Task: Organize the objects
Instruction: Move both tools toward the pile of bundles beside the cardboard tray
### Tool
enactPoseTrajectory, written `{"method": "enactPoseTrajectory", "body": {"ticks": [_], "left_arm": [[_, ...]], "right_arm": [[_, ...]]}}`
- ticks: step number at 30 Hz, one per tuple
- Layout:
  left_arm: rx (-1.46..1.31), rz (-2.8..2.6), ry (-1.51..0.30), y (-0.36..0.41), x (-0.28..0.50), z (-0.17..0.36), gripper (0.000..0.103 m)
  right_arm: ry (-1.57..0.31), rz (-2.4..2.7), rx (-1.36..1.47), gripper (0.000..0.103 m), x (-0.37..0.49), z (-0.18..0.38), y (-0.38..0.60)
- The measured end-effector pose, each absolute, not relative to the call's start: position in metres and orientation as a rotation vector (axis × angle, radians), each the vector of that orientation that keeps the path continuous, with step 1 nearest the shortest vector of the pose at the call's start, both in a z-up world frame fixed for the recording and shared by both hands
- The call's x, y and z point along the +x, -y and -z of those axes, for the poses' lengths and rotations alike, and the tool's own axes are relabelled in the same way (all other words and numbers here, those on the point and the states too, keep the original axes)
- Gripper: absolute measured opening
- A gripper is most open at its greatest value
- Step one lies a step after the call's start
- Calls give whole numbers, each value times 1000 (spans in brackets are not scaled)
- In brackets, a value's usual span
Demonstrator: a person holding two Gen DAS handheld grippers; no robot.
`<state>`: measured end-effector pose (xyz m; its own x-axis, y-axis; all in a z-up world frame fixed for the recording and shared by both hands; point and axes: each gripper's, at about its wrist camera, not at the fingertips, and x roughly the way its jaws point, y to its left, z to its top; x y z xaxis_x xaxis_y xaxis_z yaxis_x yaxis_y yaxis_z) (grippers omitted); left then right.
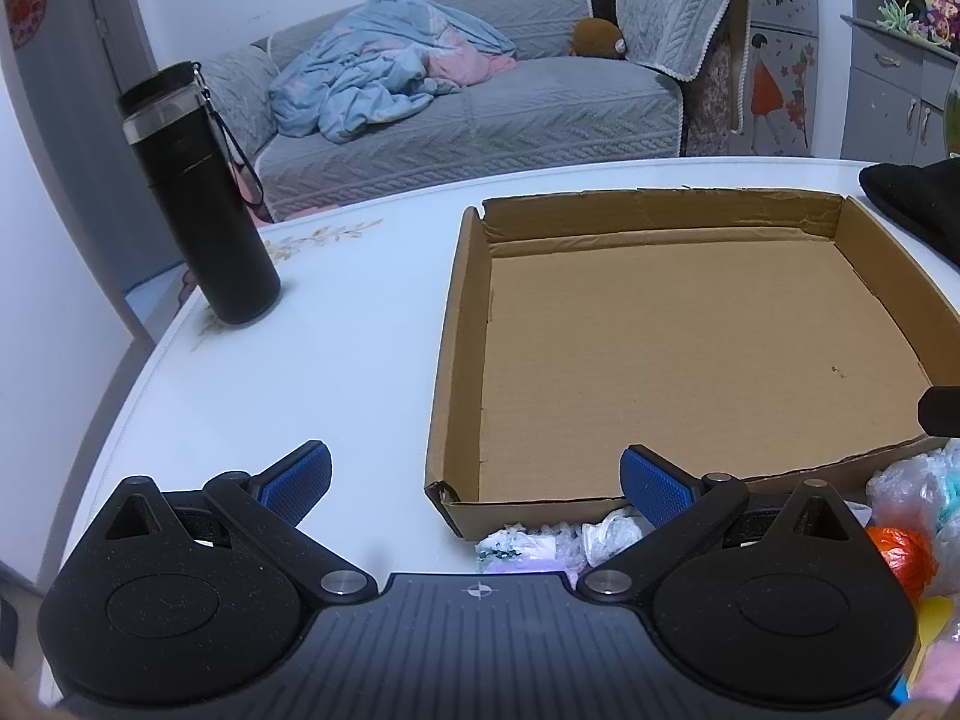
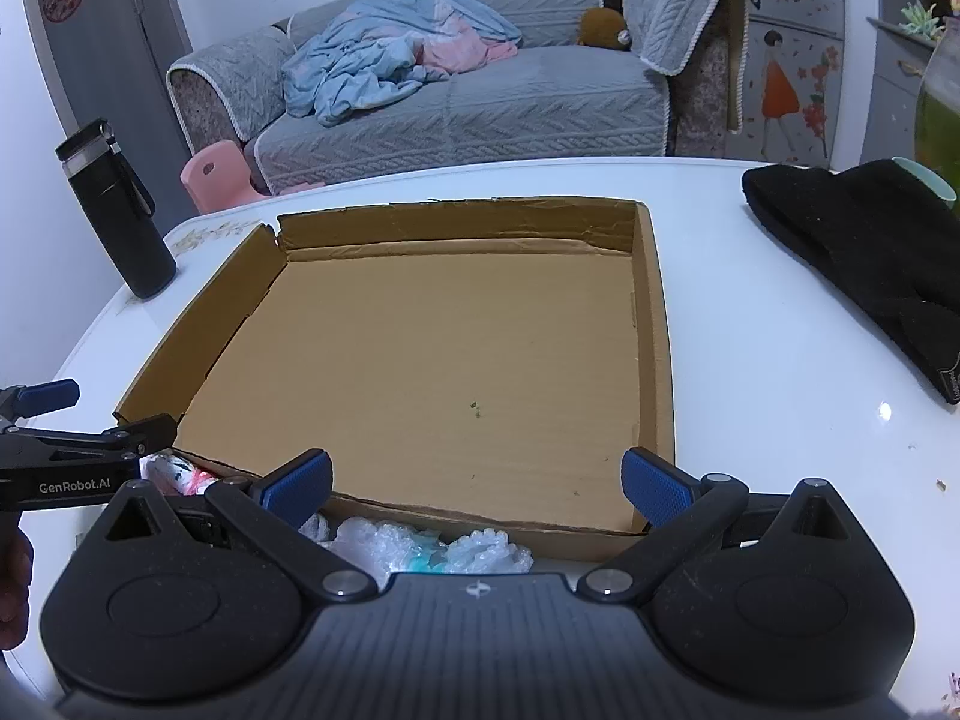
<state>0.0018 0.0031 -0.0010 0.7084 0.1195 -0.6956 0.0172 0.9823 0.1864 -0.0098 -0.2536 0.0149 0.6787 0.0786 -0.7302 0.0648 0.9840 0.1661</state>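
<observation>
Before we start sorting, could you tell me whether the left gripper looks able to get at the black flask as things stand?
Probably yes: the left gripper is open and only bare table lies before the upright black flask.

My left wrist camera looks forward and down from close over the table's near edge, the cardboard tray (image 1: 660, 330) at centre right. My right wrist camera does likewise from further right, tray (image 2: 432, 348) centred. Both share the black bottle (image 1: 204, 198) (image 2: 120, 216) at left and the sofa (image 1: 480, 102) (image 2: 468, 84) along the top.

Shallow cardboard tray (image 2: 651, 324) lies flat, bare inside — small plastic-wrapped items (image 2: 420, 546) heaped just outside its near wall.
</observation>
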Motion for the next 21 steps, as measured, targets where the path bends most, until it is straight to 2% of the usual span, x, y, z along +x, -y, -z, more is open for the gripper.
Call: {"method": "enactPoseTrajectory", "body": {"ticks": [13,21], "left_arm": [[123,-17,-788,-14,0,-14,103],[181,5,-831,-19,-12,-15,103]], "right_arm": [[-799,8,170,103,-10,-29,267],[-824,-4,142,103,-16,-36,275]]}}
